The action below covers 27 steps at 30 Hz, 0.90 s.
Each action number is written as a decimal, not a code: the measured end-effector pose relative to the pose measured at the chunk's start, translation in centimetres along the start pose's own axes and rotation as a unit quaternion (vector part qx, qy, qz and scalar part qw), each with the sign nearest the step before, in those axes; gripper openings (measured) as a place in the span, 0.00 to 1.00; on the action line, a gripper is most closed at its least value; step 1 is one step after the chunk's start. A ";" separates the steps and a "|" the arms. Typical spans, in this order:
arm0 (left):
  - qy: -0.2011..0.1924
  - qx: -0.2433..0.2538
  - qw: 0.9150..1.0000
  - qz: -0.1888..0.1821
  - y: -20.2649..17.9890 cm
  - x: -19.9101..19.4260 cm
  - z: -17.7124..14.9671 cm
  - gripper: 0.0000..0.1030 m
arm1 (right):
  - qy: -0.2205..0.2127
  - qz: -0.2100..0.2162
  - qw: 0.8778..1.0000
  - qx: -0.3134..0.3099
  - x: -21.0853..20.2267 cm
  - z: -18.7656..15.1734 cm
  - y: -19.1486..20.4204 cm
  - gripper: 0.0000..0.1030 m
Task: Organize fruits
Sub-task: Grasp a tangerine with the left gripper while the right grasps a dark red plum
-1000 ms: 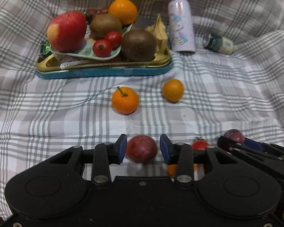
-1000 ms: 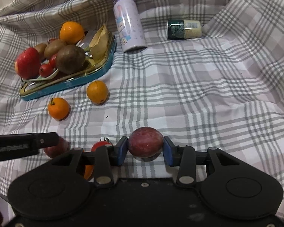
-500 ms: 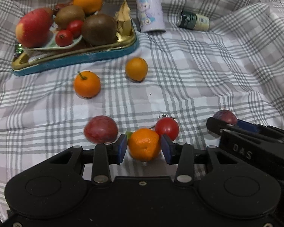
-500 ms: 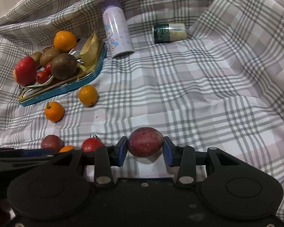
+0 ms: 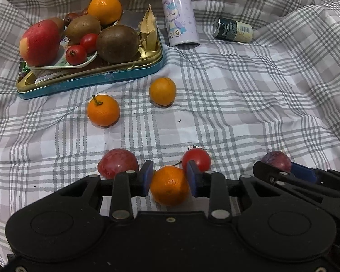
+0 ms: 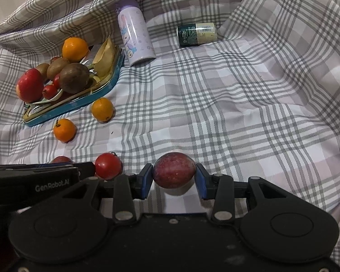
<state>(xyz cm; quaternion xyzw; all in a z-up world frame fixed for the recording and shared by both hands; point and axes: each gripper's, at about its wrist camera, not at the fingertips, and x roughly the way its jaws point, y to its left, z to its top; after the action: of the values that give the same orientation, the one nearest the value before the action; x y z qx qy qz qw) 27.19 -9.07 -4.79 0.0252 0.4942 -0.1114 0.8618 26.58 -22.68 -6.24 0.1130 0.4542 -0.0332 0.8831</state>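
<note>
My left gripper is closing its jaws on a small mandarin low over the checked cloth, and both blue pads press its sides. A red plum lies just left of it and a tomato just right. My right gripper is shut on a dark red plum, held slightly above the cloth to the right of the left gripper. Two loose oranges lie farther off, in front of the teal tin tray piled with an apple, kiwis, tomatoes and an orange.
A lilac bottle stands behind the tray's right corner. A dark can lies on its side further right. The cloth rises in folds at the back and right. The tray also holds a crumpled brown wrapper.
My left gripper shifted right from the red plum to the mandarin and closed its jaws on it. The right gripper kept its hold on the plum and drifted slightly.
</note>
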 end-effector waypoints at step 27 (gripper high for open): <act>-0.016 -0.002 1.000 -0.020 1.8 -2.5 -2.1 0.25 | 0.006 0.017 1.000 0.011 -1.4 -0.9 0.0 0.41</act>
<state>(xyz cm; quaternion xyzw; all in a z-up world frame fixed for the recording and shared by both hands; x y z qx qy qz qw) 24.58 -6.56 -3.89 0.0118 0.4808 -0.1275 0.8674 25.06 -22.50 -5.65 0.1309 0.4569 -0.0226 0.8795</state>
